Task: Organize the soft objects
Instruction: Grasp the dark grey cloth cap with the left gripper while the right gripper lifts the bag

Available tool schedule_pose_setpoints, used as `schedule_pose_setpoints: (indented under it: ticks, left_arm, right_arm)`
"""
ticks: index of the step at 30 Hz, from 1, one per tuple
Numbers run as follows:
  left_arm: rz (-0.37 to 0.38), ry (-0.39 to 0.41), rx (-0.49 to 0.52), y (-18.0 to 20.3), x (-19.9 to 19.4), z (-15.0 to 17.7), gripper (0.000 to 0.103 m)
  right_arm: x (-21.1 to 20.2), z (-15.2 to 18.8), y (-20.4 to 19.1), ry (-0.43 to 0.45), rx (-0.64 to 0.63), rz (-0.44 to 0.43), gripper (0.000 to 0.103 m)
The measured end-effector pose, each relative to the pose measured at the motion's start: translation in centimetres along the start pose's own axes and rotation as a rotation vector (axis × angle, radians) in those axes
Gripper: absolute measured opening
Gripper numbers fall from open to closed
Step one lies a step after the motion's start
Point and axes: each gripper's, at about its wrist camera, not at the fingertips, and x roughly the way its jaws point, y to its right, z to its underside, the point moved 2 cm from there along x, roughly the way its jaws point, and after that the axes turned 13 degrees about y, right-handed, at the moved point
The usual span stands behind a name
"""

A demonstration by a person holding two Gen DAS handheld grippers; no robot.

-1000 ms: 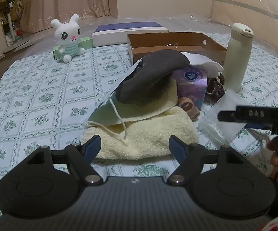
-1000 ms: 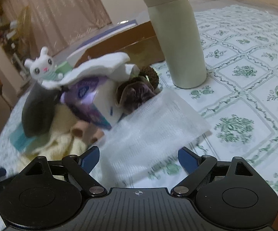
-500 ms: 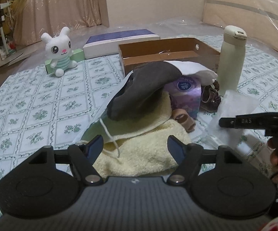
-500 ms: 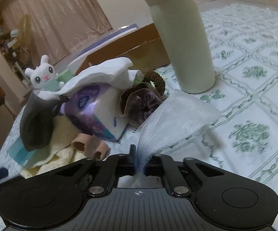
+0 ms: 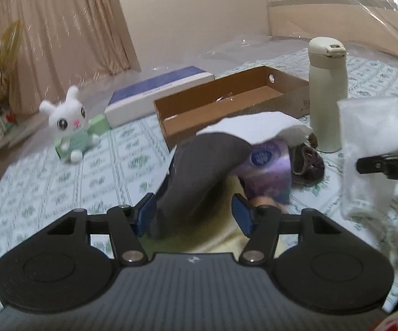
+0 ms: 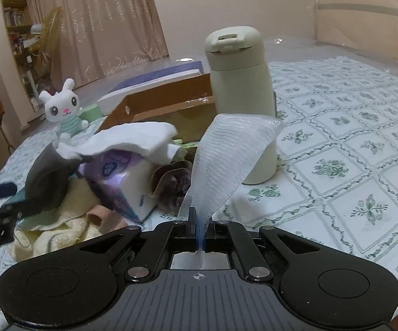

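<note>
A pile of soft things lies on the flowered tablecloth: a dark grey cloth [image 5: 199, 171] over a yellow towel [image 5: 226, 237], a white cloth [image 5: 257, 127] and a purple tissue pack [image 5: 268, 171]. My left gripper [image 5: 194, 215] is at the pile with its jaws closing. The grey cloth's lower end hangs between its blue pads, and the right pad stands apart from it. My right gripper [image 6: 198, 229] is shut on a corner of a white mesh cloth [image 6: 226, 160]. That mesh cloth [image 5: 367, 149] is raised off the table, to the right of the pile.
An open cardboard box [image 5: 188, 110] stands behind the pile, with a blue-and-white flat box [image 5: 157, 93] further back. A cream bottle [image 5: 327, 93] stands upright at the right. A white bunny plush [image 5: 69, 127] sits far left. A brown scrunchie [image 5: 308, 162] and a beige band [image 6: 102, 216] lie by the tissue pack.
My right gripper shut on the white mesh cloth and lifted it off the table. My left gripper moved forward into the pile, bringing the grey cloth between its narrowing jaws.
</note>
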Motion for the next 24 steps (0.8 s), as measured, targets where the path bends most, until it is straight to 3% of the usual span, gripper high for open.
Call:
schedule_pose_setpoints:
  ticks: [2, 7, 9, 17, 24]
  left_arm:
    - [0.0, 0.011, 0.023, 0.2, 0.8, -0.2, 0.056]
    - [0.015, 0.009, 0.042, 0.1, 1.6, -0.1, 0.013]
    - [0.017, 0.03, 0.036, -0.3, 0.6, 0.0, 0.008]
    - [0.034, 0.042, -0.063, -3.8, -5.1, -0.5, 0.006]
    - [0.037, 0.075, -0.159, -6.6, -8.6, -3.2, 0.005]
  right_arm:
    - [0.0, 0.0, 0.2, -0.004, 0.001, 0.004, 0.002]
    - [-0.3, -0.2, 0.6, -0.009, 0.002, 0.006, 0.002]
    - [-0.7, -0.2, 0.7, -0.008, 0.004, 0.004, 0.002]
    - [-2.3, -0.7, 0.6, 0.008, 0.007, -0.017, 0.002]
    - [-4.7, -2.2, -0.1, 0.048, -0.016, -0.06, 0.002]
